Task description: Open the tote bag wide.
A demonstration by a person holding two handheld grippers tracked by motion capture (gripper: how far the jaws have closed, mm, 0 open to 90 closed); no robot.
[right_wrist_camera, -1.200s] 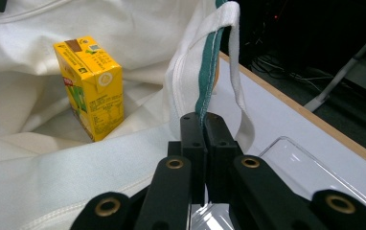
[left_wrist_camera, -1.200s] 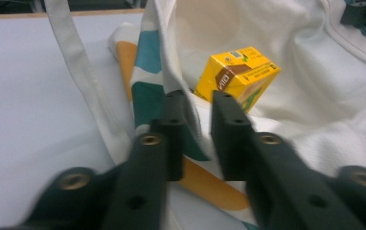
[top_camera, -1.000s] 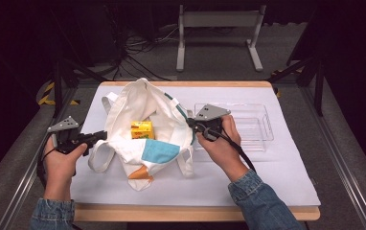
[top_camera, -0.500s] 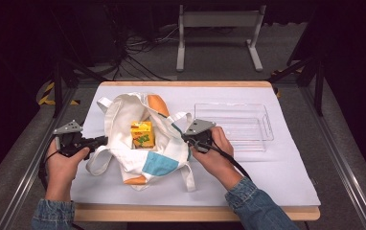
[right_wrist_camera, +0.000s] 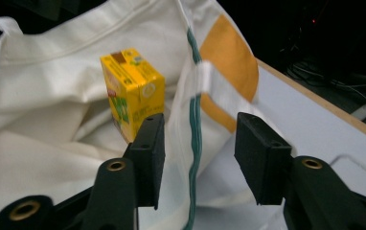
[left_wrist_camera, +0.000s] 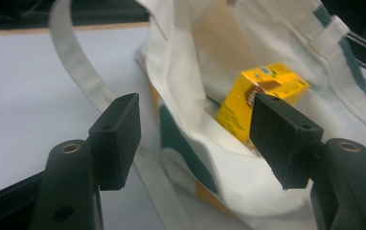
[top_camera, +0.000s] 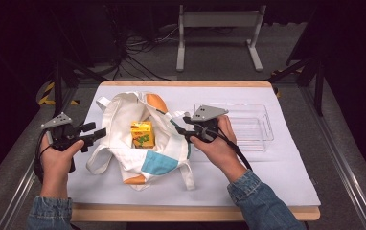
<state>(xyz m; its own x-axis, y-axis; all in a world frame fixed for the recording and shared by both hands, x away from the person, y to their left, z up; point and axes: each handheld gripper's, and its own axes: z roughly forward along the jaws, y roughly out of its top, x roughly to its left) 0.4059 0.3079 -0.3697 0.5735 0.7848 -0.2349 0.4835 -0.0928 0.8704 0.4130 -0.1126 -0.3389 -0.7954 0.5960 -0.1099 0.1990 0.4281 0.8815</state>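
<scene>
Bag (top_camera: 123,143) of cream cloth, slumped open around yellow carton (top_camera: 142,133)

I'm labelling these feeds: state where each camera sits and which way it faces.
High view: above the person's table edge, facing forward-down on the tote bag; both forearms show.
Left gripper view: on the left claw, facing the yellow carton.
Right gripper view: on the right claw, facing the bag's rim.
All share carton and bag.
</scene>
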